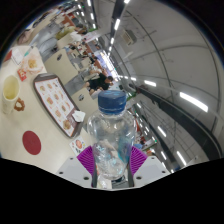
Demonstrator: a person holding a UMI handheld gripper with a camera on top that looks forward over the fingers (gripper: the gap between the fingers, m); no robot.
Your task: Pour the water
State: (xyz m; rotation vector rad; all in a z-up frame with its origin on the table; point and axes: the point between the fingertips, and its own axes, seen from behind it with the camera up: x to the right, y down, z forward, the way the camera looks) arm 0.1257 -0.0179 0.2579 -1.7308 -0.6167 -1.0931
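Note:
A clear plastic water bottle (110, 140) with a blue cap (111, 100) stands upright between my fingers, lifted above the table. My gripper (109, 158) is shut on the bottle, its purple pads (86, 157) pressing on both sides of the body. The view is tilted, so the table lies off to the left. A cup with a greenish drink (10, 90) stands on the white table (30, 120) far to the left of the bottle.
A tray (55, 100) with printed pictures lies on the table left of the bottle. A dark red round coaster (33, 143) sits nearer. More tables and a seated person (98, 80) are beyond. Ceiling lights (190, 100) run on the right.

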